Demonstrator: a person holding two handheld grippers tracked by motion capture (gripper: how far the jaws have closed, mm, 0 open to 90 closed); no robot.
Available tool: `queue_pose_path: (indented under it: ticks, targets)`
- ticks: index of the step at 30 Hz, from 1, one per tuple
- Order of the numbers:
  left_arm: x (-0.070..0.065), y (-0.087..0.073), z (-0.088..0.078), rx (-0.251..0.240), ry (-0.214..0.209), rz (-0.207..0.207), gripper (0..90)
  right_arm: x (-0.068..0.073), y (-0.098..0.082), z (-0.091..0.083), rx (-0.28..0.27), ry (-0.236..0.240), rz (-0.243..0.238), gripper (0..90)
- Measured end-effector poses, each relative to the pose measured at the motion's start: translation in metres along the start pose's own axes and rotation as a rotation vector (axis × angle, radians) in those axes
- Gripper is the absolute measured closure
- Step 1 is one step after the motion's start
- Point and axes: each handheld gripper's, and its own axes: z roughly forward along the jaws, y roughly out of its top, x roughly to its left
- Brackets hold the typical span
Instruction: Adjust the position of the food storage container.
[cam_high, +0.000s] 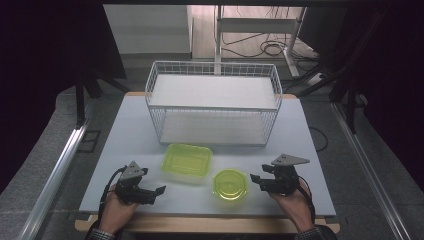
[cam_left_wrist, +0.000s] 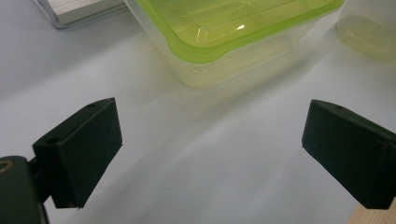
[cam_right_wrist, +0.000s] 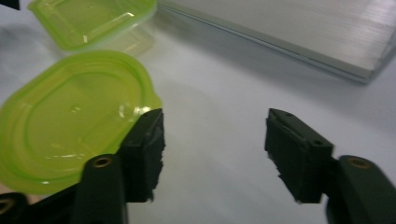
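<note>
Nothing is packed yet: the wire basket (cam_high: 213, 102) at the table's (cam_high: 125, 130) far edge stands bare, while the rectangular container (cam_high: 187, 161) and the round container (cam_high: 230, 184) sit near the front edge, between the grippers. The left gripper (cam_high: 159, 190) gapes wide on nothing. The right gripper (cam_high: 253, 179), jaws half apart, holds nothing, just beside the round container

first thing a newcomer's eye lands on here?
Probably the two lime-green lidded containers near the front of the pale table: the rectangular container and, to its right, the round container. Behind them the white wire basket takes up the middle of the table. The left gripper and right gripper flank the containers, both with jaws apart and nothing between them.
</note>
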Motion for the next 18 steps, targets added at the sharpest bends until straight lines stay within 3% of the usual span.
queue_pose_path:
  ticks: [2, 7, 8, 9, 11, 17, 18]
  targets:
    - [0.0, 0.0, 0.0, 0.0, 0.0, 0.001, 4.7, 0.011, 0.007, -0.001, 0.001, 0.023, -0.041, 54.4]
    - [0.0, 0.0, 0.0, 0.005, -0.001, 0.0, 5.0, 0.023, 0.014, 0.001, 0.018, 0.06, -0.068, 67.3]
    - [0.0, 0.0, 0.0, 0.005, -0.001, 0.0, 5.0, 0.031, 0.018, 0.004, 0.036, 0.085, -0.083, 75.8]
    - [0.0, 0.0, 0.0, 0.005, -0.001, 0.0, 5.1, 0.031, 0.018, 0.004, 0.036, 0.085, -0.083, 75.8]
    - [0.0, 0.0, 0.0, 0.004, 0.0, -0.001, 5.2, 0.041, 0.021, 0.007, 0.044, 0.116, -0.107, 85.4]
    - [0.0, 0.0, 0.0, 0.008, 0.002, 0.001, 5.5, 0.055, 0.026, 0.013, 0.055, 0.159, -0.12, 89.3]
    - [0.0, 0.0, 0.001, 0.013, 0.006, 0.004, 5.6, 0.061, 0.027, 0.016, 0.056, 0.183, -0.118, 89.3]
